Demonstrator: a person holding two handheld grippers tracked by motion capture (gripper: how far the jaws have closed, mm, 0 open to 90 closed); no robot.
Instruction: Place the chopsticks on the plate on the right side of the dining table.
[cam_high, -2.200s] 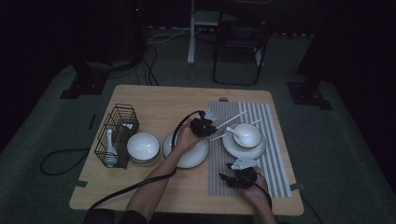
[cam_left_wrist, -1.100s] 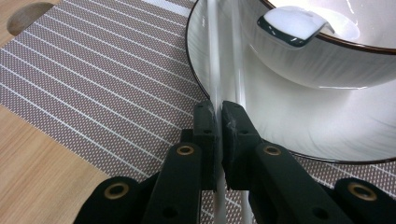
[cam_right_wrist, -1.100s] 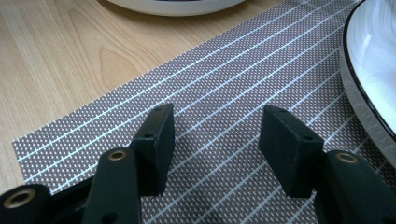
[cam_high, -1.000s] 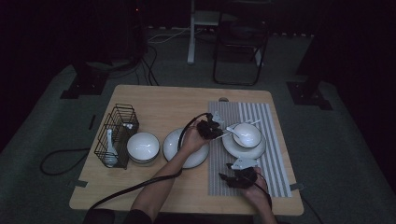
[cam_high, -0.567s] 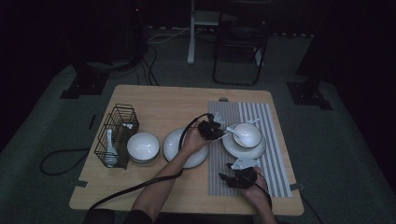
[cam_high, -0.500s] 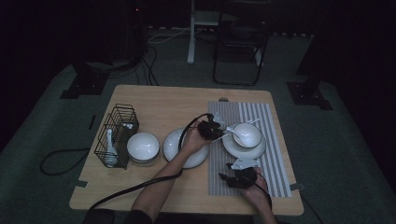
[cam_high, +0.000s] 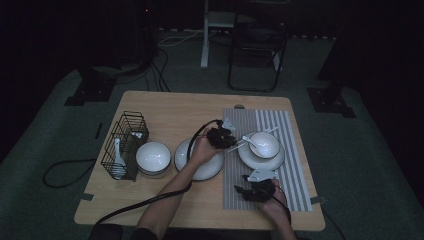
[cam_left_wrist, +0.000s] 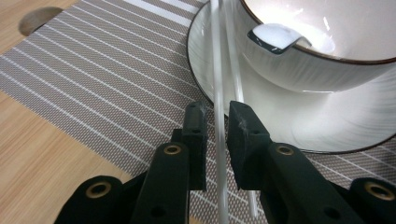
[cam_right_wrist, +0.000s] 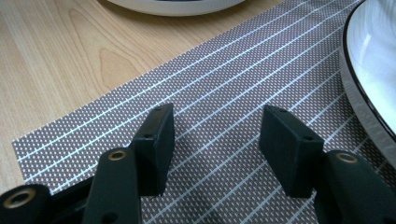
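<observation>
Two thin white chopsticks (cam_left_wrist: 218, 116) lean on the white saucer rim (cam_left_wrist: 205, 70) beside the bowl; left gripper (cam_left_wrist: 215, 122), jaws just opening, has released them, so back straight out without nudging them.

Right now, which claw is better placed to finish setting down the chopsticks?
The left claw: the chopsticks lie between its just-opening jaws, leaning on the plate. The right claw hangs open over bare placemat.

place: dim recording studio or lab
evidence: lone wooden table (cam_high: 170, 107), floor cables (cam_high: 165, 60), stand bases (cam_high: 82, 92), folding chair (cam_high: 257, 45)
</observation>
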